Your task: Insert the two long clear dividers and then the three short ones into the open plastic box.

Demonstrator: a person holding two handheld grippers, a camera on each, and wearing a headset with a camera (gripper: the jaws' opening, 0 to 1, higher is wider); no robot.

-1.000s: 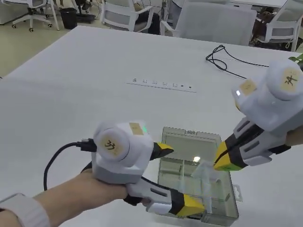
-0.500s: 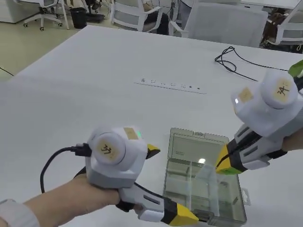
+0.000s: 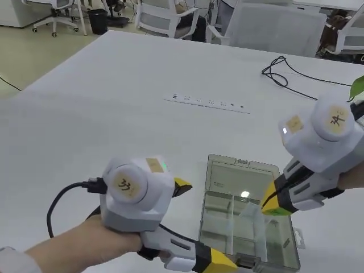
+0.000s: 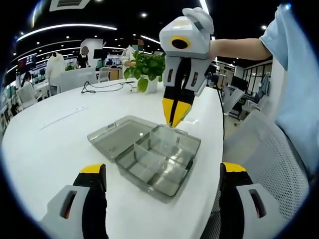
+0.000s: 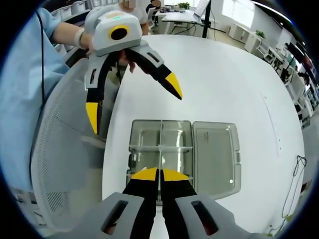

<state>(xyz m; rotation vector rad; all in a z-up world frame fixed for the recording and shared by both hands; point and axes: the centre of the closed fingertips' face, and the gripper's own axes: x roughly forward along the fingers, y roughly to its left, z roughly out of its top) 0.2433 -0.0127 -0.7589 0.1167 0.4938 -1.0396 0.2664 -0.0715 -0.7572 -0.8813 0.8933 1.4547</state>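
Plastic box (image 3: 203, 224) lies open on the bench (image 3: 114, 102) with some partitions already slotted in, so the job looks partly done. Over it hangs the right tool (image 5: 159, 173), jaws pressed together on what seems a clear divider (image 3: 250, 213). Alongside, the left tool (image 5: 134, 108) is spread and empty.

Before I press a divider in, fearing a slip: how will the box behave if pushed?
Probably light: the box is thin clear plastic. It may slide on the smooth white table. Tipping seems unlikely: it lies low, lid open flat.
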